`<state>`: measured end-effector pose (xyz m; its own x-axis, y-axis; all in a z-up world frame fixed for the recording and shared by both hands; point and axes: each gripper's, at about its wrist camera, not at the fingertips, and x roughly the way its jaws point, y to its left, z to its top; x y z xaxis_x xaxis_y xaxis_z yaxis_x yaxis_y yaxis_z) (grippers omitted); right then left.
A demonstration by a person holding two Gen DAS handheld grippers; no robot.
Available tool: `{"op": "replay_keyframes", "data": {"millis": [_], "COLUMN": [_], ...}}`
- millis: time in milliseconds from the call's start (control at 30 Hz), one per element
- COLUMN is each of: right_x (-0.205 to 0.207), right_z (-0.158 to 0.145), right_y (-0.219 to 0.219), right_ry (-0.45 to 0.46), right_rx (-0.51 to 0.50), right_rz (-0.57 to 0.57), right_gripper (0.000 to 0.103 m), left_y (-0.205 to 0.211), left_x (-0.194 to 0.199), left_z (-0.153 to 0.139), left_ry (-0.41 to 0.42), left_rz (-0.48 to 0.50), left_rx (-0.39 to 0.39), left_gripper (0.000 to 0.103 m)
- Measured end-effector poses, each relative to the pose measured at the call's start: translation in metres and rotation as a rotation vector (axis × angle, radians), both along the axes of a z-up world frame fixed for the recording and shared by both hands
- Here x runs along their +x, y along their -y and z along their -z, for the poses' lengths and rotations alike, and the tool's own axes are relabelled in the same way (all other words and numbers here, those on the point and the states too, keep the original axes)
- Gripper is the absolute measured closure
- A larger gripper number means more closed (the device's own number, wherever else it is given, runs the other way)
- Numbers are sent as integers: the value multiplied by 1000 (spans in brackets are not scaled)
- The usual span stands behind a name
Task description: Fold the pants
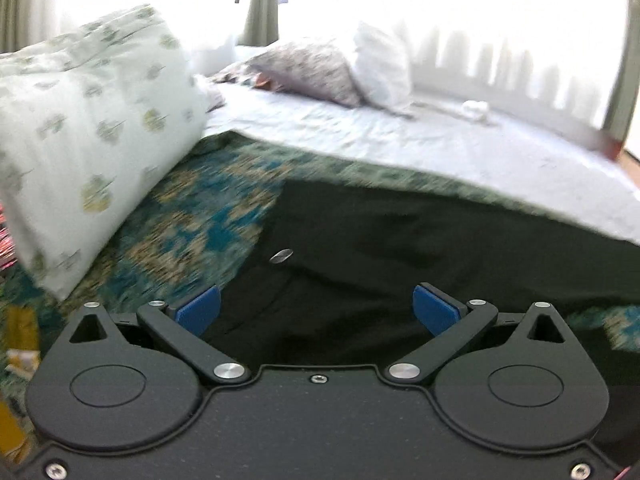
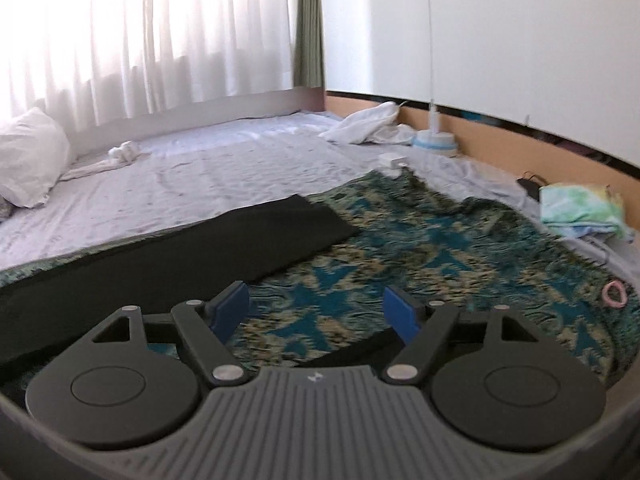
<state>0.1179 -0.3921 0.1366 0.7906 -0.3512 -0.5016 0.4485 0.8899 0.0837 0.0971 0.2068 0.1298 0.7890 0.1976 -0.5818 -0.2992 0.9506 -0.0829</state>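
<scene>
Black pants (image 1: 420, 240) are lying lengthwise across patterned blanket (image 2: 440, 248) | we are holding left tongs (image 1: 316, 312) apart over waistband | right tongs (image 2: 316, 314) apart, empty, nearer leg end

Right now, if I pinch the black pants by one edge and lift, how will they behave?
Probably floppy: the black pants lie flat and thin on the patterned blanket, so the rest should drape. Likely light. One layer may peel away, since they look folded over.

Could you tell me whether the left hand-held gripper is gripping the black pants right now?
No, the left hand-held gripper stands wide open above the black pants, its blue pads clear of the cloth.
</scene>
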Motion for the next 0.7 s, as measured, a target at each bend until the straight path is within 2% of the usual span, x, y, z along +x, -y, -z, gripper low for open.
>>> {"op": "replay_keyframes", "data": {"millis": [100, 200, 333, 367, 433, 533, 700], "right_x": [14, 35, 73, 84, 110, 153, 233], "right_z": [-5, -11, -14, -13, -8, 4, 32], "right_y": [-3, -6, -10, -10, -9, -10, -20], "right_ry": [8, 20, 38, 44, 47, 23, -48], "right_rx": [54, 110, 174, 198, 246, 298, 294], "right_rz": [-19, -39, -43, -43, -44, -36, 10], "right_gripper": [15, 13, 4, 0, 0, 0, 0], "left_y": [5, 5, 2, 0, -3, -6, -11], "left_x": [24, 56, 110, 124, 152, 196, 263], "left_z": [-15, -24, -23, -20, -9, 14, 59], "left_ry": [13, 26, 4, -5, -29, -85, -177], "left_rz": [18, 16, -50, -74, -122, -183, -296], "left_rx": [-29, -103, -209, -230, -263, -268, -272], "left_gripper": [0, 0, 0, 0, 0, 0, 0]}}
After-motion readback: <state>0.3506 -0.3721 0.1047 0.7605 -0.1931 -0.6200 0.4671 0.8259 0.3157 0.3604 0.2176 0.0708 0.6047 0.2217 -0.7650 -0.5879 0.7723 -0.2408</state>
